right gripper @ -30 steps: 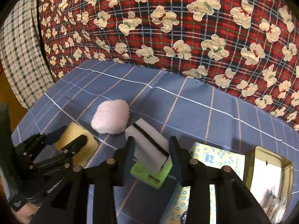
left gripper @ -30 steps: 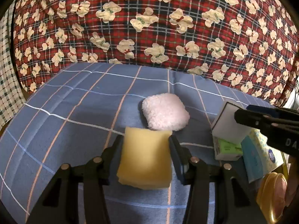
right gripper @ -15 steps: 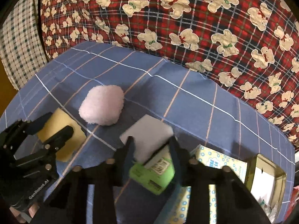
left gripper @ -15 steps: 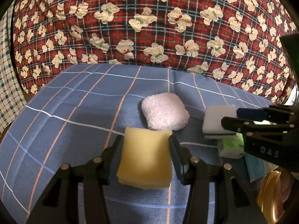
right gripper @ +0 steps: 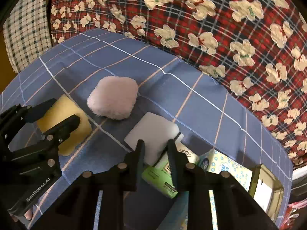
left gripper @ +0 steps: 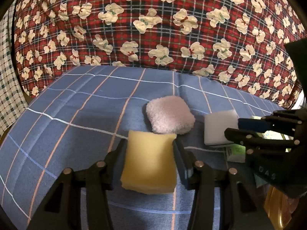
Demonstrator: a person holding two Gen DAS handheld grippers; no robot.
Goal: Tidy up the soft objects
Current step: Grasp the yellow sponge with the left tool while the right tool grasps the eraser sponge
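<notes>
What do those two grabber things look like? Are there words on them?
Both are matte black plastic. The left gripper has two long angled fingers joined by bars with round silver bolts. The right gripper is built the same, with narrower fingertips. White letters on the left gripper's side read "GenRobot.AI". No cables or sleeves show.

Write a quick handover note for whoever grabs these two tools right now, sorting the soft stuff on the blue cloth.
Left tool: shut on the yellow sponge, low over the blue cloth.
Right tool: jaws just been closing, pinching the white sponge, which lies partly on the green packet.
Pink fluffy pad: loose on the cloth between both sponges.
Done: both sponges gripped.
Left: place both sponges, then the pad.
</notes>
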